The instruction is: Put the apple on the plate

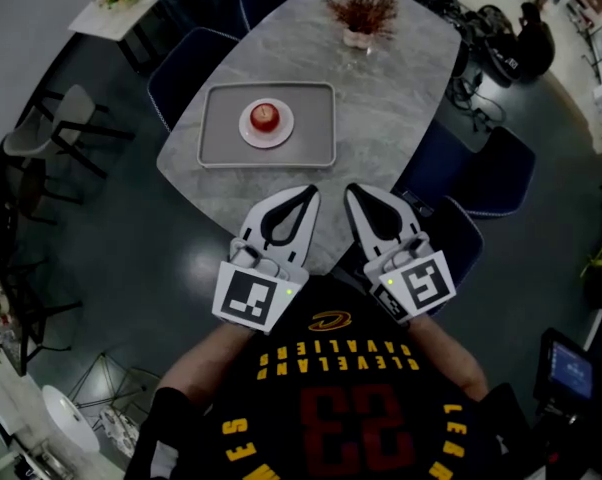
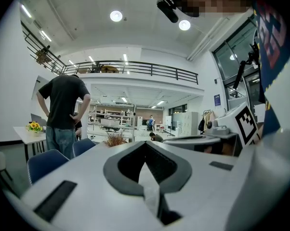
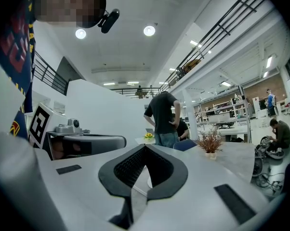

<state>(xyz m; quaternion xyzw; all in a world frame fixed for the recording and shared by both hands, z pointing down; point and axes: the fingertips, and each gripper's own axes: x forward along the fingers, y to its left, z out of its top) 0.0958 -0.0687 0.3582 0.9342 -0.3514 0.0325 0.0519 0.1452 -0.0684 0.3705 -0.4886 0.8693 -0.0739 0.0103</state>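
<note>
Apple (image 1: pixel 265 117) on plate (image 1: pixel 284 134) (inside tray (image 1: pixel 317 118)), left gripper (image 1: pixel 310 191) and right gripper (image 1: pixel 352 191) both closed, empty, near table (image 1: pixel 401 78) edge

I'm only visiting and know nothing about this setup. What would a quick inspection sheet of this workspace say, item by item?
Surface: grey marble-look table with a grey tray on it.
Job's things: the red apple sits on the white plate, which rests in the tray.
Clutter: a small vase of dried twigs at the table's far end.
Grippers: left gripper and right gripper are both shut and empty, side by side at the table's near edge.
Cables: a tangle on the floor beside the table.
Surroundings: blue chairs, a side table with yellow flowers, and a seated person beyond.
</note>
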